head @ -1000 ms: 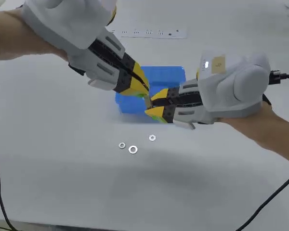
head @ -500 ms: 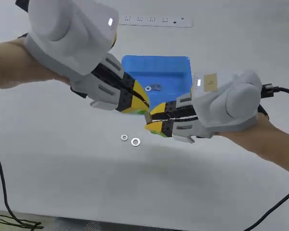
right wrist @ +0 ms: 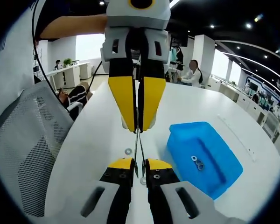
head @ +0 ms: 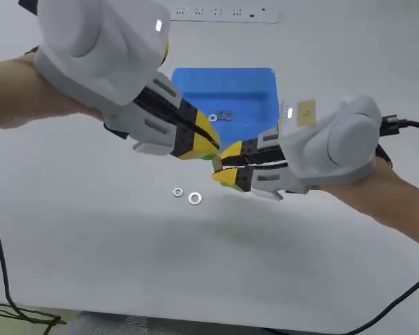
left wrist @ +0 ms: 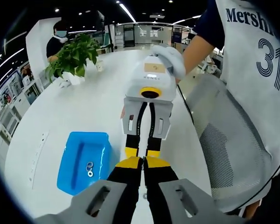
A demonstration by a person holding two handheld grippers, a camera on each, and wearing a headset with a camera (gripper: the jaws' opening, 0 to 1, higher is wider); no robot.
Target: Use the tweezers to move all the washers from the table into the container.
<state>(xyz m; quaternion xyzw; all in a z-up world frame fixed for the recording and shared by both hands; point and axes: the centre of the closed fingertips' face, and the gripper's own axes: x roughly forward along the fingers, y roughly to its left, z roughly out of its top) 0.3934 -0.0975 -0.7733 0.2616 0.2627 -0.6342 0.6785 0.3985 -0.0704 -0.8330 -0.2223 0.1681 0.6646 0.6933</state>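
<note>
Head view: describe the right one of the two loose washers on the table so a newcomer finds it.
Find the blue container on the white table. On the tabletop between it and the person lie two washers side by side. Yours is the right washer: it looks slightly bigger than the left washer and lies nearer the person.

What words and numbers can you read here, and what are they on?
"Mershi", cut off at the edge: person's shirt.
"3" plus a cut-off digit: same shirt.
Small print on the right tool: too blurred to read.
Marks on the power strip: too small to read.
</note>
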